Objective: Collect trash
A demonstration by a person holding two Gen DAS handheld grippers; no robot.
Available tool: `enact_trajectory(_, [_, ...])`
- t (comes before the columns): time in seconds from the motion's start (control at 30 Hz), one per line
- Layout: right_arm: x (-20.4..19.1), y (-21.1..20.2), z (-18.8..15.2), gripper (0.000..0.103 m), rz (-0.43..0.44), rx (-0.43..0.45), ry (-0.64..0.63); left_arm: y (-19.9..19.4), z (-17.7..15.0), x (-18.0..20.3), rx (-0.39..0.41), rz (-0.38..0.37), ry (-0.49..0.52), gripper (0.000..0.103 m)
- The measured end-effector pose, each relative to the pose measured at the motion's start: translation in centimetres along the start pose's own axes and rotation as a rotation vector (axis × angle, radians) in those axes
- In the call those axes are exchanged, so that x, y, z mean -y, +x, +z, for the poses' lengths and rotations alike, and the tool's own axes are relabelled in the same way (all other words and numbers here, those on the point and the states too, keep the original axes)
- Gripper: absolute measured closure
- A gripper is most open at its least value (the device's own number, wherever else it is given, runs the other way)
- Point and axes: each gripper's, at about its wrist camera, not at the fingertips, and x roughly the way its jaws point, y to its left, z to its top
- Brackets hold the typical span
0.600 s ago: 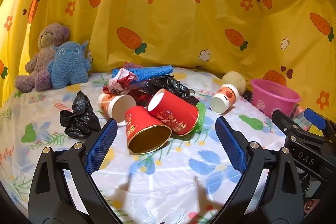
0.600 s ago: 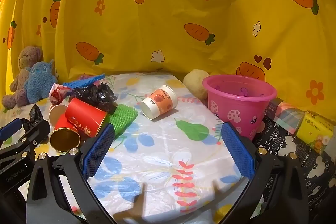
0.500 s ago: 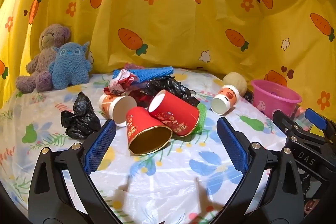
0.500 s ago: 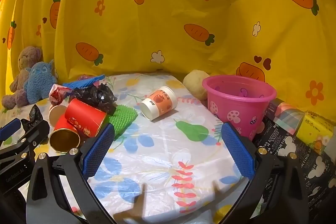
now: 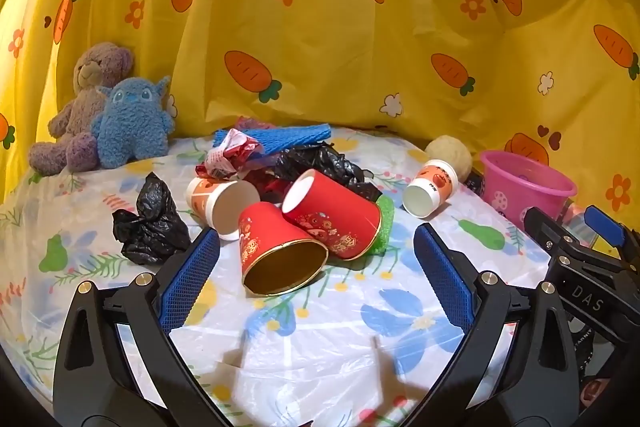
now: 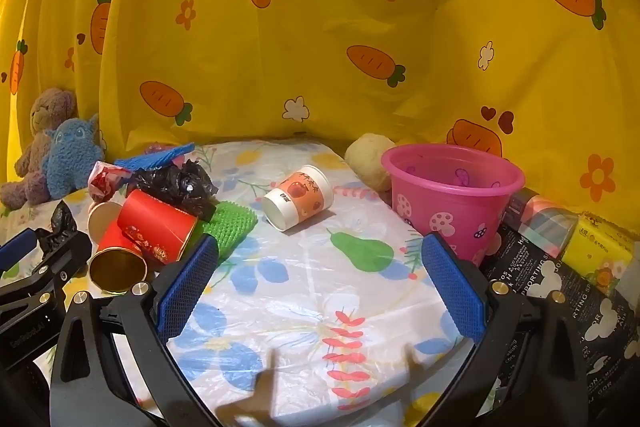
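Left hand-held gripper (image 5: 316,263) and right hand-held gripper (image 6: 320,275) spread wide, empty | trash: red paper cups (image 5: 280,251), crumpled black plastic bags (image 5: 150,227) heaped on counter (image 5: 320,347), left of pink plastic bucket (image 6: 452,199) | risk: round cup rolls aside or crushes when pinched

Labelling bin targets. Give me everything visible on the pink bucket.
The pink bucket is a small round tub of glossy, plastic-looking material, tapering toward its base, with a rolled rim and mushroom and ladybird prints on the wall. It stands upright, mouth open; what shows of its inside looks empty. It sits at the right edge of the floral table cover, in front of the yellow carrot curtain. A beige fuzzy ball lies close on its left, black printed packaging on its right. Neither tool touches it.
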Motion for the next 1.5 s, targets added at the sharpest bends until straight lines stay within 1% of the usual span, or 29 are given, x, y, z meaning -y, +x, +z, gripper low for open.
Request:
enact_trajectory(0.63, [0.2, -0.3, 0.1, 0.005, -0.008, 0.005, 0.001, 0.1, 0.3, 1.0, -0.001, -0.013, 0.013, 0.007])
enact_trajectory(1.5, [0.3, -0.4, 0.1, 0.005, -0.009, 0.007, 0.001, 0.1, 0.2, 1.4, -0.003, -0.017, 0.015, 0.007])
